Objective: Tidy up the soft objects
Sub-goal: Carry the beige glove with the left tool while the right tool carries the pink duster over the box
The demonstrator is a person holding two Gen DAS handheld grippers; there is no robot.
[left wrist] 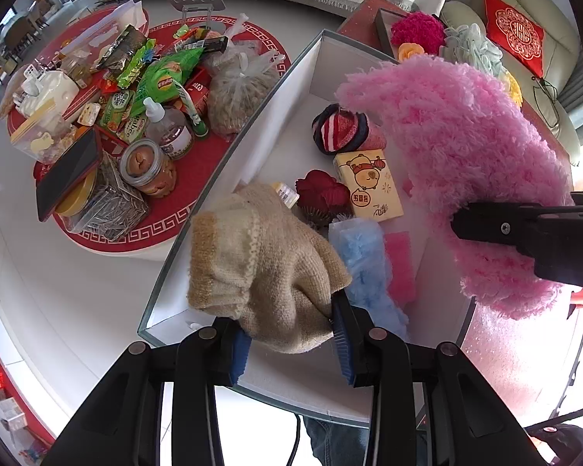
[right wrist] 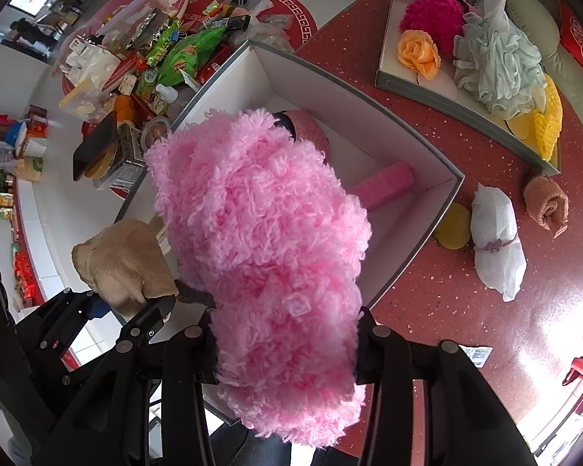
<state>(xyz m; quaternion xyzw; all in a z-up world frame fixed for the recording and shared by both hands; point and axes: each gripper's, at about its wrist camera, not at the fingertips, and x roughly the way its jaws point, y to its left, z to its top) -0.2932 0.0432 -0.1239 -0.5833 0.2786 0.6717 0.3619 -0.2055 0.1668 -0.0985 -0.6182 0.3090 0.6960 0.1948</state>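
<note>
My left gripper [left wrist: 291, 345] is shut on a beige knitted glove [left wrist: 260, 264] and holds it over the near left corner of the white box [left wrist: 252, 147]. My right gripper [right wrist: 285, 345] is shut on a fluffy pink mitt [right wrist: 260, 233], held above the box; it also shows in the left wrist view [left wrist: 466, 147]. Inside the box lie a striped red sock roll [left wrist: 340, 128], a yellow tissue pack [left wrist: 369, 184], a dark red flower [left wrist: 322, 194], a blue fluffy cloth [left wrist: 365, 268] and a pink sponge [left wrist: 400, 264]. The mitt hides much of the box in the right wrist view.
A grey tray [right wrist: 439, 93] at the back right holds a magenta pompom [right wrist: 431, 11], an orange rose [right wrist: 418, 54] and a mesh puff [right wrist: 497, 62]. On the red table [right wrist: 447, 291] lie a white bundle [right wrist: 495, 233], a rolled peach towel [right wrist: 546, 200] and a yellow disc [right wrist: 452, 225]. Snacks crowd the round mat [left wrist: 136, 97] to the left.
</note>
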